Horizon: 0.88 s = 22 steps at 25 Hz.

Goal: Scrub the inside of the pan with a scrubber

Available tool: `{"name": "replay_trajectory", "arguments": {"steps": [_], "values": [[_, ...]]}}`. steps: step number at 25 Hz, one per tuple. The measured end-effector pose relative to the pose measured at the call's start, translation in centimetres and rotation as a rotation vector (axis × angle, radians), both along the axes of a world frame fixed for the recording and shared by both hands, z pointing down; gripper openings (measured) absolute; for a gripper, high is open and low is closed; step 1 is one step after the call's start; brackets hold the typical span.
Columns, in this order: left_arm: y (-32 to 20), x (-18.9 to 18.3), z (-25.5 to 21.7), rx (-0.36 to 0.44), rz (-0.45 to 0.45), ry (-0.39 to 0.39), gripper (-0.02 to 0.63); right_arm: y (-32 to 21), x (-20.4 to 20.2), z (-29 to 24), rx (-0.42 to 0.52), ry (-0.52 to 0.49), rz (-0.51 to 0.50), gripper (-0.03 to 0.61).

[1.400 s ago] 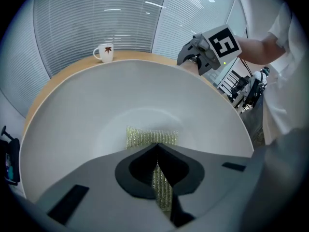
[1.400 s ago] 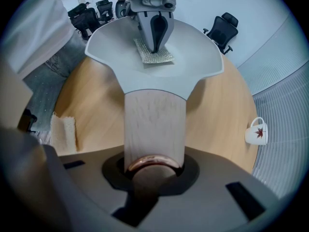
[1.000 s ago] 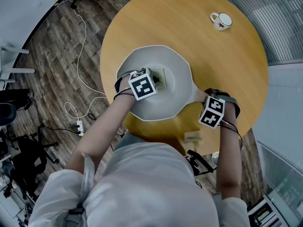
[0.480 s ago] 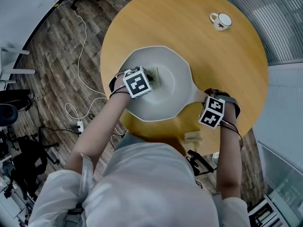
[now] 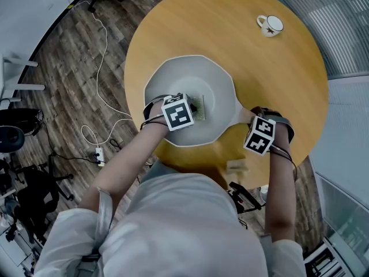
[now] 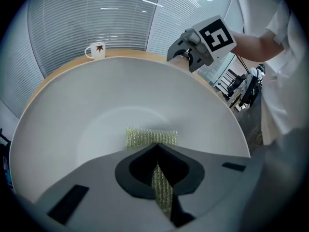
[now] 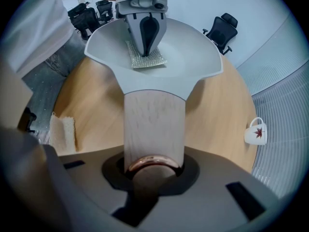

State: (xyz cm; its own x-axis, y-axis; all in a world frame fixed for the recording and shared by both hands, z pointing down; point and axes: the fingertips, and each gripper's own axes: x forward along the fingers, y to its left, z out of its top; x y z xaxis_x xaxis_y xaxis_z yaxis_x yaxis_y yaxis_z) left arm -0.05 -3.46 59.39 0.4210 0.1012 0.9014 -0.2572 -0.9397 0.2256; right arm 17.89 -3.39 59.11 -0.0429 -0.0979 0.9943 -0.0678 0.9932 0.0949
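A white pan (image 5: 216, 82) with a pale wooden handle (image 7: 154, 124) lies on the round wooden table (image 5: 288, 79). My left gripper (image 5: 193, 109) reaches down into the pan, shut on a yellow-green mesh scrubber (image 6: 151, 136). The scrubber's lower edge rests flat on the pan's floor near its middle, and the rest runs up between the jaws. In the right gripper view the scrubber (image 7: 149, 59) shows under the left gripper (image 7: 146, 50). My right gripper (image 7: 153, 166) points down, shut on the end of the handle by its copper ring.
A white mug (image 5: 270, 25) with a red leaf stands at the table's far right. A pale folded cloth (image 7: 63, 132) lies by the near table edge, left of the handle. On the wooden floor to the left lie a white cable (image 5: 98, 68) and office chairs.
The left gripper slid the scrubber a little left across the pan's floor, then back right and toward the person. The right gripper and the pan stayed where they were.
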Motion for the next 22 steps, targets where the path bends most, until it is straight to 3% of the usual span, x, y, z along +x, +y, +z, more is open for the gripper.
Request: {"name": "replay_trajectory", "arguments": {"steps": [12,22], "values": [[1.4,0.6,0.2,0.03,0.003,0.01,0.014,0.0,-0.1,0.1,0.02,-0.002,0.005,0.072],[1.5,0.3,-1.2,0.067,-0.026,0.021,0.014,-0.1,0.1,-1.5,0.054,-0.039,0.075,0.075]]}}
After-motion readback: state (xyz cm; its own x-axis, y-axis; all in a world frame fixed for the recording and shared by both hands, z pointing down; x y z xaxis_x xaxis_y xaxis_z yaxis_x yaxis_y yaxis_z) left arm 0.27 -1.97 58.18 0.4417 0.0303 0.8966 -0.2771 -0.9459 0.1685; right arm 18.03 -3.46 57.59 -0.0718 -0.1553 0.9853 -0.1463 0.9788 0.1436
